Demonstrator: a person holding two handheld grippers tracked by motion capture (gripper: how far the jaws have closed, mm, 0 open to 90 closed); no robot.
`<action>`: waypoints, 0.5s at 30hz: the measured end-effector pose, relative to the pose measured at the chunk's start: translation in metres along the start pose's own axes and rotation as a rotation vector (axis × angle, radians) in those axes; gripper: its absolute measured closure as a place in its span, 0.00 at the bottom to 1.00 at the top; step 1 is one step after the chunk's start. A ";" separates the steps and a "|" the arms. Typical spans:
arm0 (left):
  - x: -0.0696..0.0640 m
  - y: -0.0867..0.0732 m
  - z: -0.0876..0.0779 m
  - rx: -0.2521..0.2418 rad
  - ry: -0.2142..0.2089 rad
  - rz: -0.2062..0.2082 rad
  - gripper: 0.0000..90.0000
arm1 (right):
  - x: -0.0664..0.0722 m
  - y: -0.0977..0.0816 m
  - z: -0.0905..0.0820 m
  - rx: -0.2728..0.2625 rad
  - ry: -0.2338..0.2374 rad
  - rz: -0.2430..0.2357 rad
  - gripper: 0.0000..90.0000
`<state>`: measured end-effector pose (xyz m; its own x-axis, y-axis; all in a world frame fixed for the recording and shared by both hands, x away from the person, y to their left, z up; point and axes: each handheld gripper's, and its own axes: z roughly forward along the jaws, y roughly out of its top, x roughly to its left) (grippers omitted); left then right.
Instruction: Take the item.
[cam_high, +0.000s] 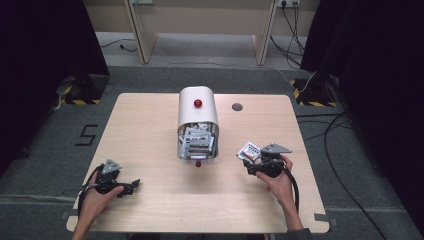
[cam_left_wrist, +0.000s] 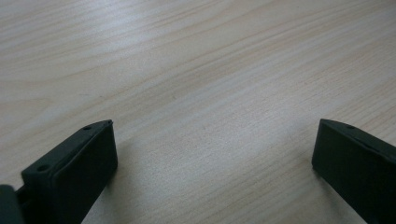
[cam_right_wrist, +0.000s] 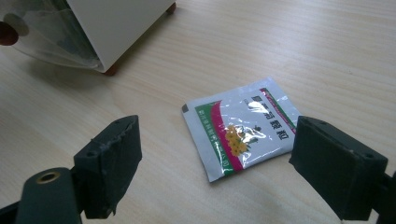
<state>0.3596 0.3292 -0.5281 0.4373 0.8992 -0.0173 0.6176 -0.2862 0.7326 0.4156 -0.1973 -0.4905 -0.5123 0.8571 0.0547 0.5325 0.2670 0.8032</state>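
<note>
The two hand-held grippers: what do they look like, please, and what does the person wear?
The left hand-held gripper and the right hand-held gripper look alike: black bodies, each topped by a grey three-cornered plate, each trailing a black cable. Their jaws are black, blocky wedges with flat pads and small screw holes; a brass-coloured hole shows on the right one. A dark grey sleeve edge shows at the right forearm.

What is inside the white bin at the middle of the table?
The white bin holds a heap of small packets like the packet lying flat by the right gripper. Its lid hides the back, so how many cannot be told.
</note>
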 end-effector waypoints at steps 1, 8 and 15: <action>0.000 0.000 0.000 0.000 0.000 0.000 0.00 | 0.000 -0.001 -0.001 -0.002 0.001 0.003 0.19; 0.000 0.000 0.000 0.000 0.000 0.000 0.00 | 0.006 -0.001 -0.012 -0.014 0.002 0.003 0.18; 0.000 0.000 0.000 0.000 0.000 -0.001 0.00 | 0.013 -0.002 -0.019 -0.022 0.005 -0.012 0.18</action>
<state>0.3596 0.3291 -0.5282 0.4366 0.8995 -0.0183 0.6179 -0.2851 0.7327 0.3959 -0.1951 -0.4801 -0.5219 0.8517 0.0475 0.5110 0.2676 0.8169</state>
